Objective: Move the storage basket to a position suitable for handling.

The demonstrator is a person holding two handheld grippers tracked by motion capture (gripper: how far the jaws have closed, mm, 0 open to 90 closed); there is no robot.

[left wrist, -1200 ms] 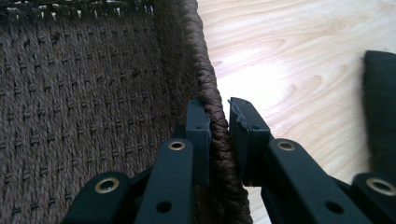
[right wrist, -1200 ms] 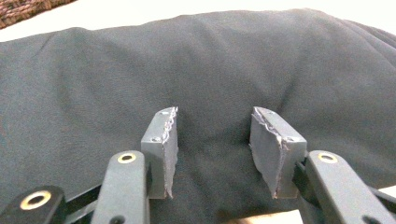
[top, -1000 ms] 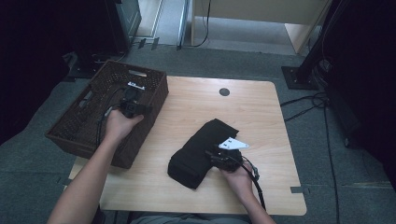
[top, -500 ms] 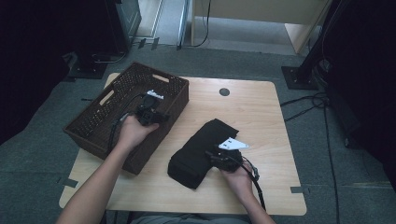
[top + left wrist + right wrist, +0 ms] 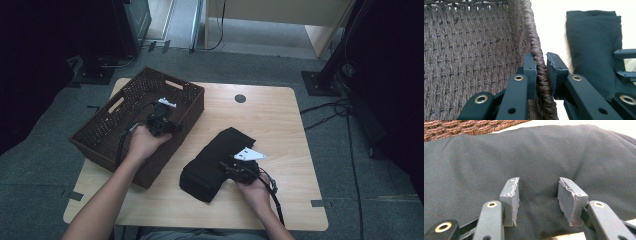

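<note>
Gripping the woven basket (image 5: 107,131) by its braided rim, my left gripper (image 5: 541,75) has its fingers clenched there — basket at the table's (image 5: 280,120) left edge. The right gripper (image 5: 537,202) rests on the folded black cloth (image 5: 212,162) mid-table, fingers parted, pinching nothing. Packing remains — no readable writing.

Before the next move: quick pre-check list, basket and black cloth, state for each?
1. Left gripper clamped on the basket rim, one jaw inside the wall, one outside: ok.
2. Basket fully on the table: not ok, its left part overhangs the edge.
3. Folded black cloth lies flat on the table beside the basket: ok.
4. Right gripper over the cloth, jaws apart: ok.
5. Right pads pinching cloth: cannot tell; fabric lies between them, no fold gripped.
6. Basket interior free for the cloth: ok as far as visible.
</note>
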